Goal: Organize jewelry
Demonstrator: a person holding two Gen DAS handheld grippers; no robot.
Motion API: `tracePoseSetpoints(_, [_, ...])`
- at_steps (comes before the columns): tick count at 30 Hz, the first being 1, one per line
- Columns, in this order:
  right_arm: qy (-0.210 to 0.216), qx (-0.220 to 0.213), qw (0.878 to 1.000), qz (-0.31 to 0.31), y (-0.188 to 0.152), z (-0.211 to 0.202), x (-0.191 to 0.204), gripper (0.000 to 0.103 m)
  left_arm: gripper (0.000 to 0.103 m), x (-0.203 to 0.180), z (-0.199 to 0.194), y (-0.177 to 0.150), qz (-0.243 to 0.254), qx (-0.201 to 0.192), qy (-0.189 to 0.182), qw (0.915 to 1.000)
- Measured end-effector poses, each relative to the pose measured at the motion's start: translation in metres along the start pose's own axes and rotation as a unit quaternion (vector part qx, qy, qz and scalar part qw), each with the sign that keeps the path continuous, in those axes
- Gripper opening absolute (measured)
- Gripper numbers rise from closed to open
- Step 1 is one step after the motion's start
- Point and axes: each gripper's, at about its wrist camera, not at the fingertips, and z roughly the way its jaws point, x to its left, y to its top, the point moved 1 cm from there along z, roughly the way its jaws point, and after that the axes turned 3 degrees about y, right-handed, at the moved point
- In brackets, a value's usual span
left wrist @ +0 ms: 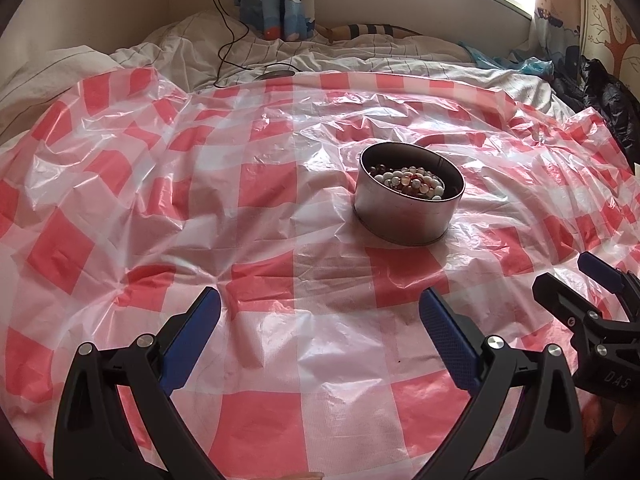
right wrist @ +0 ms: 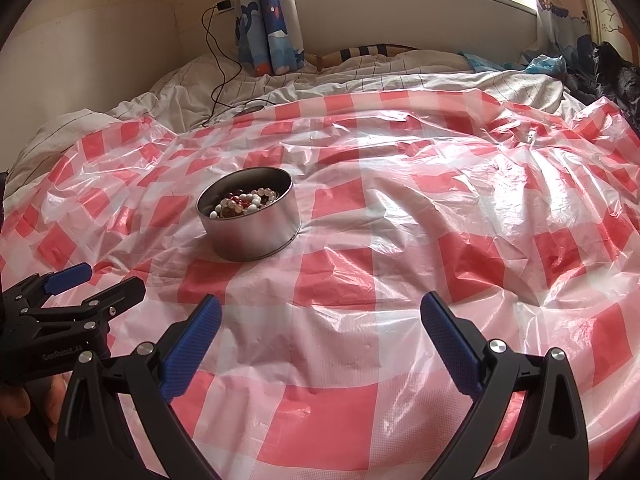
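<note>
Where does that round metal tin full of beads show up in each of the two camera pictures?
Left wrist view: the tin sits right of center, beyond the open left gripper.
Right wrist view: the tin sits left of center.
Shared landmark: the blue cartoon curtain at the top.

Bead strands (left wrist: 408, 182) inside tin (left wrist: 404, 220): partly hidden behind near wall, count indeterminate. Right gripper (left wrist: 596, 284): cut off at right frame edge. Left gripper (right wrist: 96, 280): cut off at left edge.
</note>
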Motion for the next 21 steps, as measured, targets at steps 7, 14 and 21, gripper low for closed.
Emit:
tracePoseSetpoints(7, [0.0,0.002,1.0,-0.001,-0.001,0.002,0.0,0.095,0.095,0.001,0.0,-0.001,-0.009,0.002,-0.014,0.9999])
tracePoseSetpoints(14, [-0.001,0.009,1.0,-0.001,-0.004,0.008,-0.001,0.095,0.095,0.003,-0.01,-0.002,-0.018,-0.036,-0.016,0.9991])
tracePoseSetpoints(21, [-0.006,0.006,1.0,0.002,-0.004,0.008,-0.002,0.095,0.095,0.002,0.002,0.0,-0.007,0.012,0.005,0.9999])
